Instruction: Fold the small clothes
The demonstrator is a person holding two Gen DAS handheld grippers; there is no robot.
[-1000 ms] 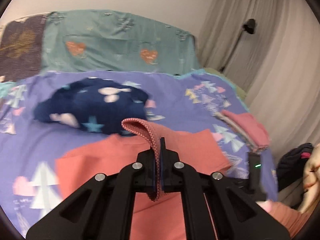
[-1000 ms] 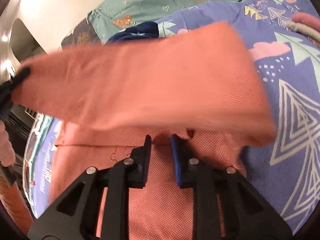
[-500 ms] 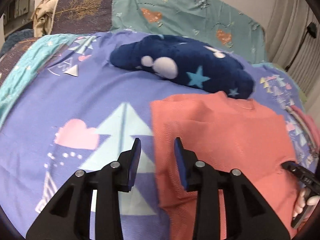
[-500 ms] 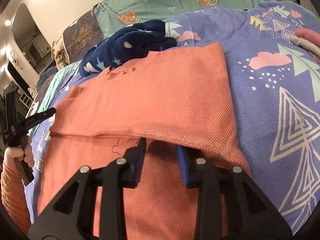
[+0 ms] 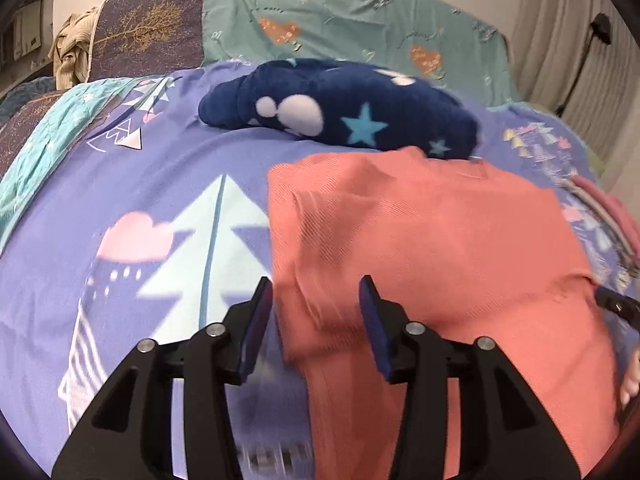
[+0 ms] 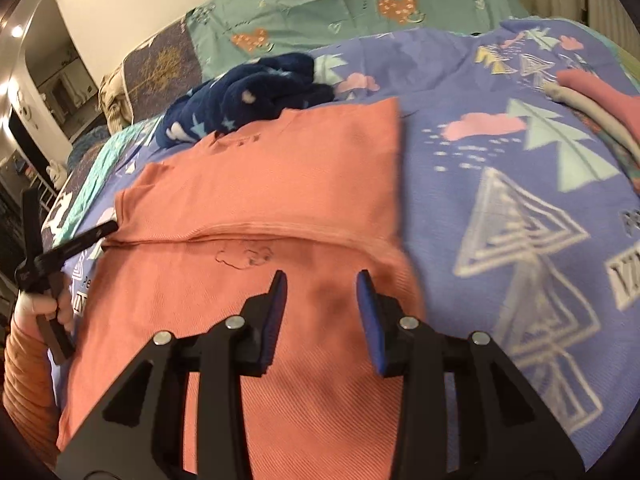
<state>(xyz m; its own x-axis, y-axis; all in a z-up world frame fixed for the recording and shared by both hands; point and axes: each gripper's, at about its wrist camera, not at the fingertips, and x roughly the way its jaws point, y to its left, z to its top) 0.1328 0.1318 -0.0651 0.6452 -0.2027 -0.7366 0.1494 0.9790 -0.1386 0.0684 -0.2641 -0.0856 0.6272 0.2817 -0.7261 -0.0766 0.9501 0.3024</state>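
A coral shirt (image 5: 440,240) lies flat on the purple patterned bedspread (image 5: 120,184), its far half folded over the near half; the fold's edge runs across the shirt (image 6: 280,176) in the right wrist view. My left gripper (image 5: 316,296) hovers over the shirt's left edge with its jaws opening; the cloth lies below them and the pads do not press it. My right gripper (image 6: 322,286) stands open above the near layer, just short of the fold's edge. Each view catches the other gripper at its border, held by a hand (image 6: 44,304).
A navy fleece garment with stars (image 5: 340,116) is bunched just beyond the shirt. Folded pink and grey clothes (image 6: 592,96) sit at the right. Teal and dark pillows (image 5: 340,16) line the far end, with a curtain (image 5: 560,40) at the far right.
The left gripper let go of the shirt's edge, dropped towards the bed and opened. The lifted half of the shirt settled flat over the other half. The right gripper opened wider.
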